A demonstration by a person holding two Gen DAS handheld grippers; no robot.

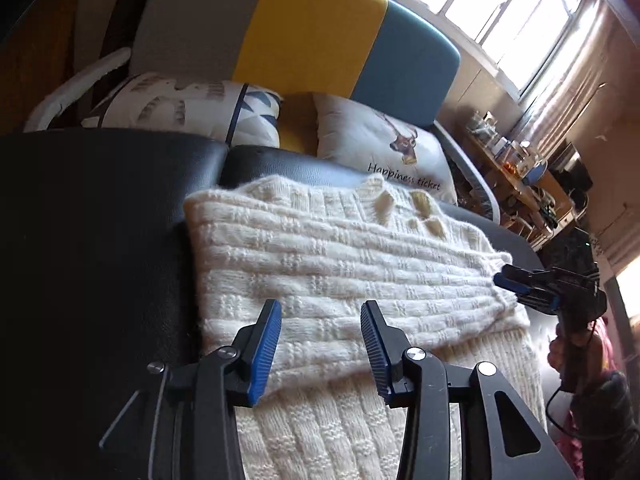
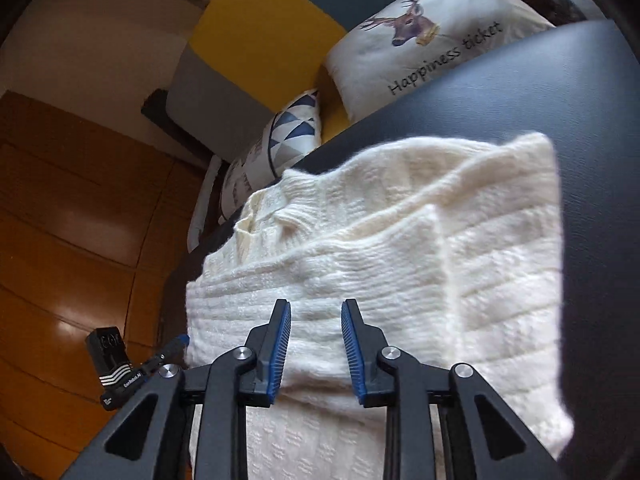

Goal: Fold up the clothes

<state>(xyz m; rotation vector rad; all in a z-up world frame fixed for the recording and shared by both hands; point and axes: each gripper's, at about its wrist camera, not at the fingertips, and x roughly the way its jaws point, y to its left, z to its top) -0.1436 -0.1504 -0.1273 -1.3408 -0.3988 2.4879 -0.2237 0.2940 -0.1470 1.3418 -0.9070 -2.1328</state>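
A cream knitted sweater [image 1: 332, 256] lies partly folded on a black leather surface [image 1: 92, 216]; its upper part is doubled over the lower ribbed part. My left gripper [image 1: 320, 308] is open and empty, just above the folded edge. My right gripper [image 2: 316, 308] is open and empty over the sweater [image 2: 400, 248] near its folded edge. The right gripper also shows in the left wrist view [image 1: 520, 280] at the sweater's right edge. The left gripper's tip shows in the right wrist view [image 2: 176, 346] at the sweater's left edge.
Behind the black surface [image 2: 580, 120] stand a deer-print "Happiness ticket" pillow [image 1: 384, 140], a triangle-patterned pillow [image 1: 180, 108] and a grey, yellow and blue backrest [image 1: 320, 32]. A cluttered table [image 1: 524, 176] stands under the window at the right. Wooden floor [image 2: 80, 220] lies to the left.
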